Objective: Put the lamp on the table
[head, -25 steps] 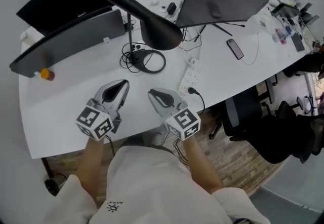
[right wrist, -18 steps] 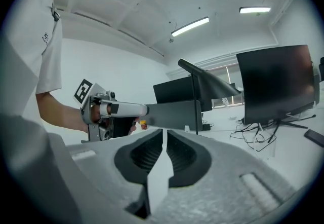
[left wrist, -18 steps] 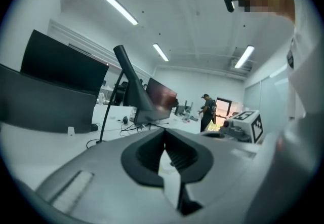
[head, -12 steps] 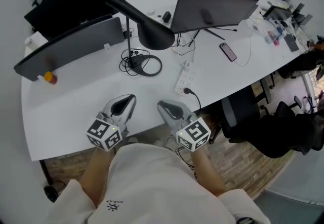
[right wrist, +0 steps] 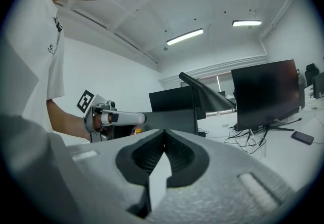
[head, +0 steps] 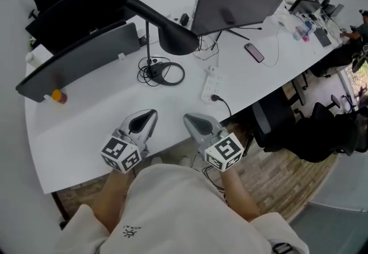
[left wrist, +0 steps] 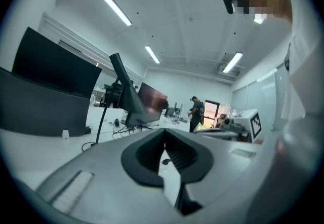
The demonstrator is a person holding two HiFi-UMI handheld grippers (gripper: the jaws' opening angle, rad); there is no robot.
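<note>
A black desk lamp [head: 167, 31] stands upright on the white table [head: 103, 109], its ring base [head: 164, 72] between two dark monitors. It also shows in the left gripper view as the lamp [left wrist: 126, 99] and in the right gripper view as the lamp [right wrist: 210, 97]. My left gripper [head: 150, 115] hovers near the table's front edge, shut and empty. My right gripper [head: 187, 118] is beside it, also shut with nothing between its tips. Both are well short of the lamp.
Two large monitors [head: 75, 60] [head: 236, 6] stand on the table. A white power strip [head: 211, 85], cables, a phone [head: 253, 52] and an orange-capped item [head: 56, 96] lie about. Office chairs [head: 276, 126] stand at the right. A person [left wrist: 195, 114] stands far off.
Both grippers have drawn back toward the table's front edge, away from the lamp. The view has shifted so the table sits slightly further off.
</note>
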